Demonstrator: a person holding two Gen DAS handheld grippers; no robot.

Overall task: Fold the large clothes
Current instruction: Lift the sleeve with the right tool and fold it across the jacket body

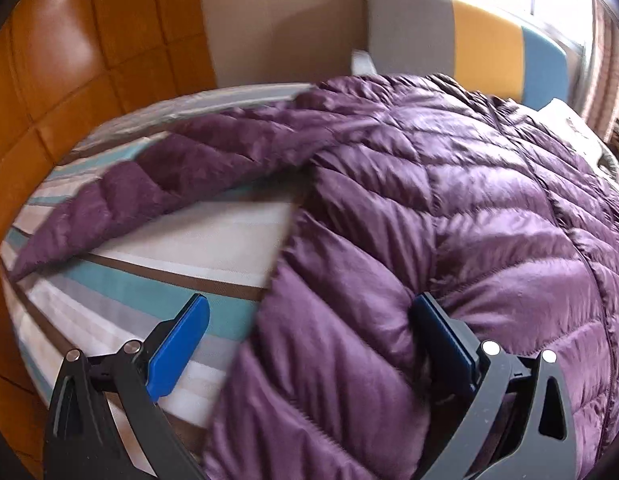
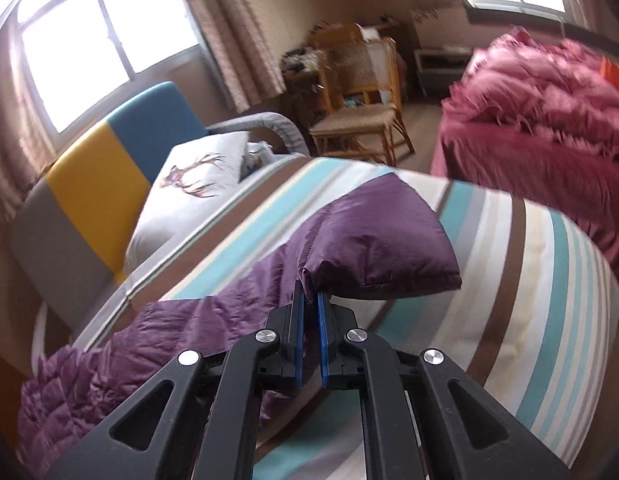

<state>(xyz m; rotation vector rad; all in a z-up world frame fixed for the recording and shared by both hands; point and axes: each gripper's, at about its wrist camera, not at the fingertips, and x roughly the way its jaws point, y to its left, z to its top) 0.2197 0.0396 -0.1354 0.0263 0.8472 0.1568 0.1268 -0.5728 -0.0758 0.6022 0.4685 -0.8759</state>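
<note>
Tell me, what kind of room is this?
Most likely a bedroom at home: a bed with a striped sheet, a deer-print pillow by a padded headboard, and a second bed under a pink quilt.

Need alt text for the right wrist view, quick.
The right gripper, jaws shut, pinches a corner of the purple down jacket and lifts it off the striped bed cover. Behind are a deer-print pillow, a wicker chair and a pink-covered bed.
</note>
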